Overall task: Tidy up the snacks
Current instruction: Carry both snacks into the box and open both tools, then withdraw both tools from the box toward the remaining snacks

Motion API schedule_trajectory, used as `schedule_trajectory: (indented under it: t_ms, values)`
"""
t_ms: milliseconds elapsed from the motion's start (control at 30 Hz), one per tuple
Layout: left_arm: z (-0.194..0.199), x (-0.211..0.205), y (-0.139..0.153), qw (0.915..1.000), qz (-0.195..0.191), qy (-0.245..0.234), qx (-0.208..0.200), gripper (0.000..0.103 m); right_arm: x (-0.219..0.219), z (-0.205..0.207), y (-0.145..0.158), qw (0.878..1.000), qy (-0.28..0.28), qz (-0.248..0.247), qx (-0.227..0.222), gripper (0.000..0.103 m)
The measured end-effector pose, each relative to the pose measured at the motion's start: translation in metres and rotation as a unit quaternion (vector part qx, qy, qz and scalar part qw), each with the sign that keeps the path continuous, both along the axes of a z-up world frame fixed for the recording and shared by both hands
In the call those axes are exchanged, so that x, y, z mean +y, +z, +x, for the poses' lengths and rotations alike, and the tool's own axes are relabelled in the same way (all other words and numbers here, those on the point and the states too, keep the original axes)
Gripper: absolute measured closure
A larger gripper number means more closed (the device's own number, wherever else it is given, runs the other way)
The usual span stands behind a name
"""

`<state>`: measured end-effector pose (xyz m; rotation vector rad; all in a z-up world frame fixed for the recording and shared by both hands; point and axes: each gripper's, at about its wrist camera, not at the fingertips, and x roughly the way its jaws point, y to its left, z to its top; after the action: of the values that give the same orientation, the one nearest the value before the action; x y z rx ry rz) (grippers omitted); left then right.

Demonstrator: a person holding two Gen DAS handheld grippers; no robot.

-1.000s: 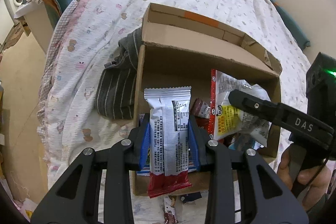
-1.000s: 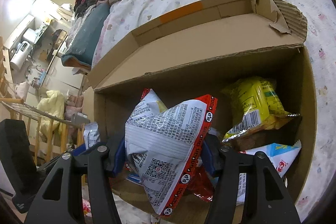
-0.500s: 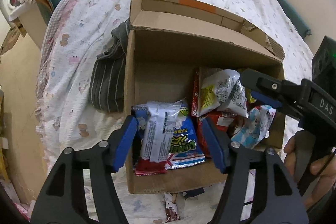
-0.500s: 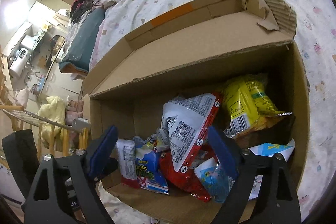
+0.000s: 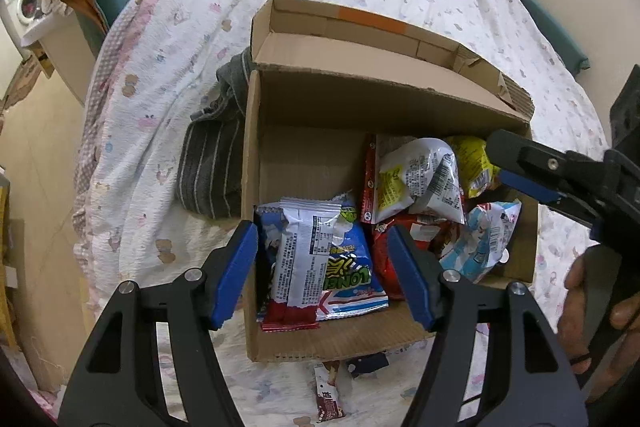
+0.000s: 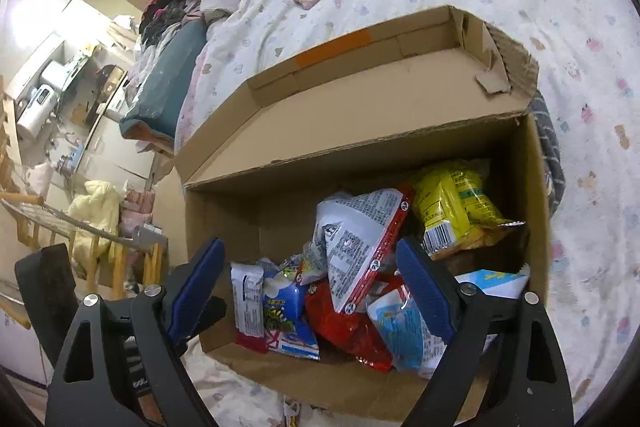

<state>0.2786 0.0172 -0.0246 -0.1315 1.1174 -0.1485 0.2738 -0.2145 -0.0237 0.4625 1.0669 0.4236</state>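
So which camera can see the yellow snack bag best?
The right wrist view. There the yellow snack bag shows nearly whole, barcode included, in the far right corner of the cardboard box. In the left wrist view only part of it peeks out between a white packet and the right gripper's finger.

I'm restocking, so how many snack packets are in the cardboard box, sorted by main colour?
White bar wrapper: 1
Dark blue packet: 1
Red packet: 1
Red-edged white bag: 1
Yellow bag: 1
Light blue packet: at least 1
Total: at least 6
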Motion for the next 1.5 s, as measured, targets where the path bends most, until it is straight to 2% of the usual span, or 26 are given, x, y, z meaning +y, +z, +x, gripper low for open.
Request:
schedule_trajectory:
  t_ms: [167, 400, 533, 733, 867, 967, 1133, 1233, 1333, 1433, 1500]
  values:
    - [-0.008, -0.002, 0.007, 0.9998, 0.011, -0.001, -0.015, 0.039, -0.009, -0.009, 0.010, 1.000, -0.002, -0.007, -0.004, 0.013]
    - [-0.022, 0.002, 0.009, 0.9998, 0.012, 0.014, -0.010, 0.039, -0.023, -0.028, 0.029, 1.000, -0.013, -0.016, -0.014, 0.013]
    - [-0.034, 0.006, 0.012, 0.9987, 0.038, 0.030, -0.017, 0.039, -0.029, -0.038, 0.037, 1.000, -0.015, -0.022, -0.016, 0.013]
    - [-0.056, 0.014, 0.011, 0.9982, 0.042, 0.043, -0.009, 0.039, -0.028, -0.064, 0.047, 0.999, 0.009, -0.038, -0.017, 0.013]
    - [-0.073, 0.007, 0.000, 0.9981, 0.051, 0.035, 0.004, 0.039, -0.018, -0.083, 0.039, 0.996, 0.031, -0.084, 0.002, 0.013]
    - [-0.084, 0.000, -0.005, 0.9976, 0.064, 0.024, 0.008, 0.039, -0.012, -0.098, 0.026, 0.994, 0.059, -0.093, 0.022, 0.013]
    - [-0.100, 0.000, -0.011, 0.9974, 0.065, 0.022, 0.019, 0.039, -0.010, -0.121, 0.008, 0.989, 0.102, -0.104, 0.038, 0.013]
    - [-0.108, 0.004, -0.017, 0.9976, 0.055, 0.026, 0.033, 0.039, -0.004, -0.133, -0.002, 0.981, 0.144, -0.119, 0.044, 0.013]
    - [-0.117, 0.006, -0.022, 0.9976, 0.050, 0.027, 0.040, 0.039, 0.009, -0.152, -0.011, 0.966, 0.202, -0.155, 0.034, 0.013]
    - [-0.123, 0.007, -0.024, 0.9972, 0.053, 0.031, 0.042, 0.039, 0.019, -0.168, -0.023, 0.955, 0.242, -0.165, 0.039, 0.013]
    - [-0.126, 0.008, -0.027, 0.9970, 0.047, 0.037, 0.049, 0.039, 0.029, -0.180, -0.033, 0.943, 0.277, -0.180, 0.042, 0.013]
